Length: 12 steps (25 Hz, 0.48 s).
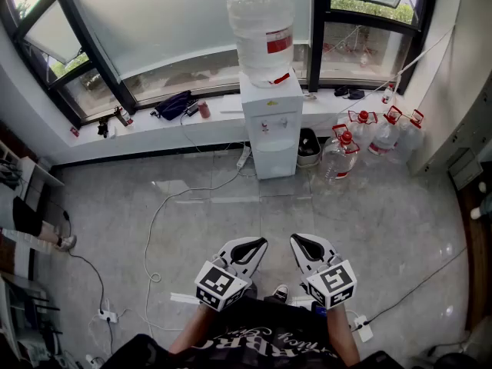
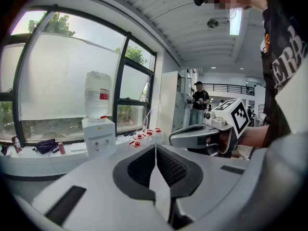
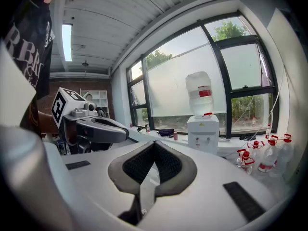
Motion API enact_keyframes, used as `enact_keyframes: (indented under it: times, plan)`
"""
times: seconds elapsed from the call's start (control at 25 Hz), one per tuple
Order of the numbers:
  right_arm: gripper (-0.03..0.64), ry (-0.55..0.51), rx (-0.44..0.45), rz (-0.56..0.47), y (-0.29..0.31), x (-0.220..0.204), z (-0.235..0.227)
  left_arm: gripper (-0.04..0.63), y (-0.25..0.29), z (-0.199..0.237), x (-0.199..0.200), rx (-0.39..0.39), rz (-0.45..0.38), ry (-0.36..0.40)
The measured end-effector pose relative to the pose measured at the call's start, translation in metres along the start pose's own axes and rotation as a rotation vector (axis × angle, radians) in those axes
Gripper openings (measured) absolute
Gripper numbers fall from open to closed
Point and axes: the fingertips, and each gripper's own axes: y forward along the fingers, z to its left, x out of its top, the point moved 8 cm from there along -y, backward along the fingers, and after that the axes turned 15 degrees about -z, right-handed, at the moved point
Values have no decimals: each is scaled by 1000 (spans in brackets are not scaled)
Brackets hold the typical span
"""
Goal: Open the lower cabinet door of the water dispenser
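Water dispenser point(image 1: 270, 121) stands against the window point(image 1: 154, 21), cabinet door point(image 1: 274, 158) closed.

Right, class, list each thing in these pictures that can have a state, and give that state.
lower cabinet door of the white water dispenser: closed.
large clear water bottle: upside down on the dispenser's top.
left gripper: shut, empty.
right gripper: shut, empty.
clear red-capped jugs on the floor: upright, capped.

Office-like room, water dispenser point(image 1: 270, 125), spare water bottles point(image 1: 339, 154), big windows point(image 1: 177, 21), tiled floor point(image 1: 192, 229)
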Motion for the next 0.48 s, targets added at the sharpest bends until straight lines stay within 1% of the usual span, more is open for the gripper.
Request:
enact_keyframes:
  times: [0.08,0.24,0.48]
  plan:
    - [11,-5,8,1,-2,-2,2,18,-1,-3,3,12,2,8]
    - [11,-11,17,-5,-6,-2,3,18,-3,-11,-2,0,4,12]
    - [11,-14,18,-7,-14,-2,0,17,1,-19,1,-5,-5,25]
